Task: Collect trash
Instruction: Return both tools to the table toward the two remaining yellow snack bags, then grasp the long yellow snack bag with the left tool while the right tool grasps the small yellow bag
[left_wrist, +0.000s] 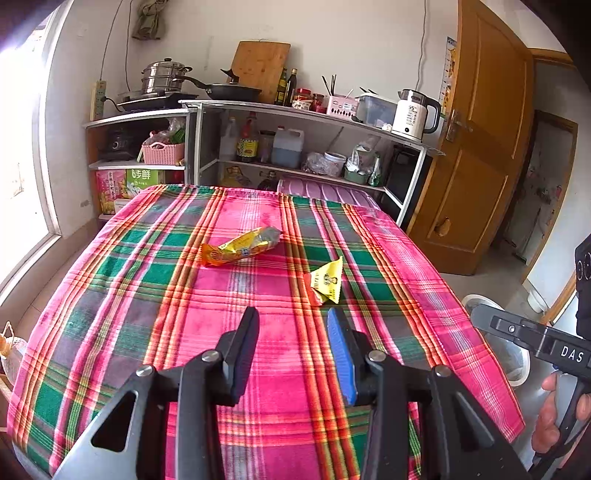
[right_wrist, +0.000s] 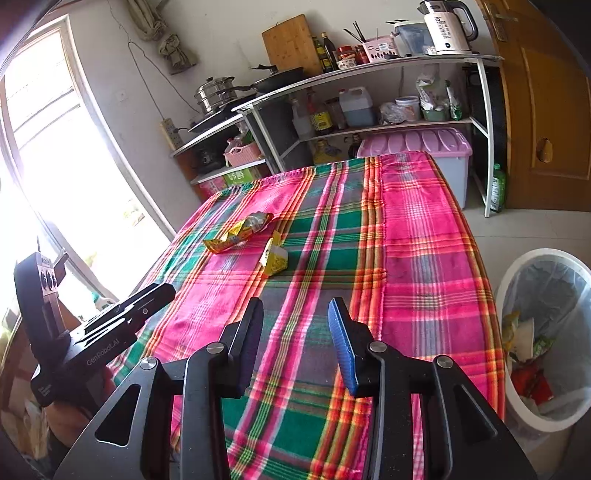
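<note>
Two pieces of trash lie on the plaid tablecloth (left_wrist: 122, 280): a long yellow-orange snack wrapper (left_wrist: 240, 246) (right_wrist: 238, 230) and a small yellow folded packet (left_wrist: 327, 281) (right_wrist: 275, 256). My left gripper (left_wrist: 293, 317) hovers above the cloth just short of the packet, open, nothing between its fingers. My right gripper (right_wrist: 295, 308) is also open and empty, farther back from both pieces. The right gripper's body (left_wrist: 535, 343), with a hand on it, shows at the right edge of the left wrist view. The left gripper's body (right_wrist: 110, 325) shows at the left of the right wrist view.
A white bin (right_wrist: 546, 332) lined with a clear bag stands on the floor at the table's right side, with several wrappers inside. Behind the table is a metal shelf (left_wrist: 314, 114) with pots, bottles and a kettle (left_wrist: 413, 114). A wooden door (left_wrist: 487, 147) is at the right.
</note>
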